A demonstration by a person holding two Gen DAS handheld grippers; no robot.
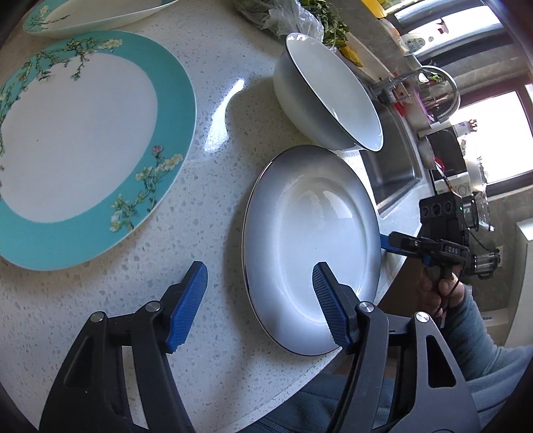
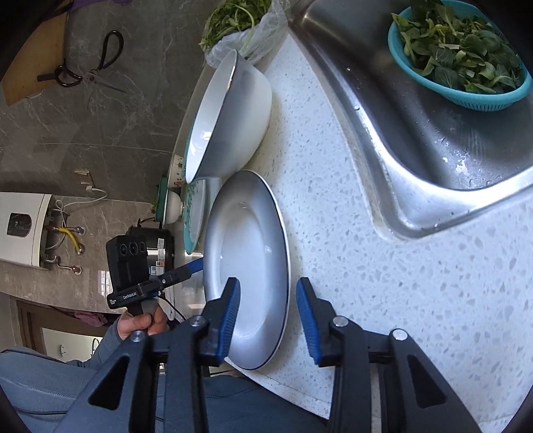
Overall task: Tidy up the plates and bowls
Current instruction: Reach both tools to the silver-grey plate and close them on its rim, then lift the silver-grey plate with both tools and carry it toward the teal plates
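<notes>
Item one, the worktop: pale speckled stone, carrying all the crockery, with a steel sink at two o'clock in my right view, a teal colander of greens standing in it. Item two, the large teal-rimmed floral plate: flat on the worktop at nine o'clock in my left view, with a second floral dish beyond it at eleven. Item three, the grey plate: flat at the near edge of the worktop, centre of both views, the piece now being dealt with. Item four, the grey bowl: just past the grey plate at one o'clock, apparently touching its far rim and tilted, though I cannot tell what props it. Item five, my left claw: jaws about half apart, straddling the plate's near-left rim, one pad over the plate and one over bare worktop, nothing held. Item six, my right claw: jaws narrower, set either side of the plate's opposite rim, pads not yet pressing, nothing held. Step in hand, as I judge it: taking the grey plate by both edges. The next move calls for closing both claws on the rim together, then a level lift, since the glaze looks slippery.
</notes>
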